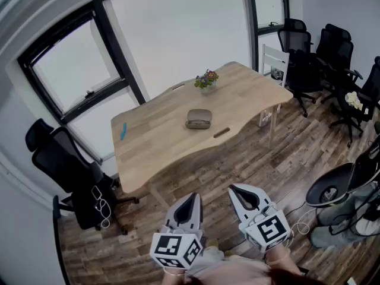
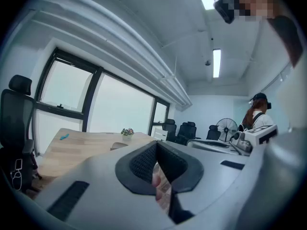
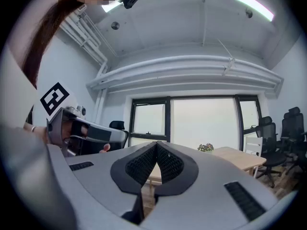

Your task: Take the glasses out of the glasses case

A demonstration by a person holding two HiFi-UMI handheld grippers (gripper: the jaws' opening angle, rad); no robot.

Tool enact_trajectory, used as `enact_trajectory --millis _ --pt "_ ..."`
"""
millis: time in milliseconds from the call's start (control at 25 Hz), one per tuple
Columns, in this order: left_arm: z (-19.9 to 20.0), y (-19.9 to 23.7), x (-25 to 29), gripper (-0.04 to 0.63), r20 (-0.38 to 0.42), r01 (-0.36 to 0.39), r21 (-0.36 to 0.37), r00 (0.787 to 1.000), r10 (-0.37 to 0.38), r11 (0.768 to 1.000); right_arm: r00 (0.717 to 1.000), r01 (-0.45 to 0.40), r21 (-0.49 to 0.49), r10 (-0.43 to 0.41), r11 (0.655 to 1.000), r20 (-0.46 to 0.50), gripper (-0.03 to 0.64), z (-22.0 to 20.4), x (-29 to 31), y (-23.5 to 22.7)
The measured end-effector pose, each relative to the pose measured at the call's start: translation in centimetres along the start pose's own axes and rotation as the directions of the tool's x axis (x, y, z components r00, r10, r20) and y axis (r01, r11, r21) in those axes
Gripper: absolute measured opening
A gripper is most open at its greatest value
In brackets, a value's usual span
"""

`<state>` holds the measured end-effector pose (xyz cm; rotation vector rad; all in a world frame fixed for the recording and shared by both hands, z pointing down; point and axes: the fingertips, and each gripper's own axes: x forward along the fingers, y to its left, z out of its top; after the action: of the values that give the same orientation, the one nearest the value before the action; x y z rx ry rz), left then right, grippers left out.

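Observation:
A grey-brown glasses case (image 1: 199, 119) lies closed near the middle of the wooden table (image 1: 154, 135), far ahead of me; a sliver of the glasses case (image 2: 117, 146) shows over the left gripper's body. The glasses are not visible. My left gripper (image 1: 189, 202) and right gripper (image 1: 237, 190) are held low over the floor, well short of the table. Both are shut with nothing between the jaws. In the gripper views the left gripper (image 2: 156, 144) and right gripper (image 3: 156, 145) have their tips together and point upward into the room.
A small flower pot (image 1: 206, 80) stands at the table's far edge and a blue item (image 1: 123, 130) lies at its left end. Black office chairs (image 1: 71, 177) stand to the left, more chairs (image 1: 320, 52) at the back right. A white chair (image 1: 274, 61) is by the table's right end.

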<state>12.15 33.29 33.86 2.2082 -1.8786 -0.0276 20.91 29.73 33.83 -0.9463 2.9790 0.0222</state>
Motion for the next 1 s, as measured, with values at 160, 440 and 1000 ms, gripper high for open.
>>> enact_trajectory --millis 160,440,1000 --pt "-0.2 0.6 0.4 0.001 -0.013 0.012 -0.008 1.0 -0.012 1.0 1.0 0.001 0.018 -0.001 1.0 0.021 0.0 0.0 0.8 0.1" --pt "-0.2 2.6 1.8 0.0 -0.021 0.035 -0.006 0.999 -0.036 0.999 0.999 0.02 0.056 -0.022 0.998 0.032 0.0 -0.4 3.2 -0.4" --pt "0.9 8.6 4.5 0.0 -0.039 0.109 0.024 0.993 -0.108 0.994 0.995 0.1 0.002 -0.1 0.995 0.007 0.0 -1.0 10.3 -0.2"
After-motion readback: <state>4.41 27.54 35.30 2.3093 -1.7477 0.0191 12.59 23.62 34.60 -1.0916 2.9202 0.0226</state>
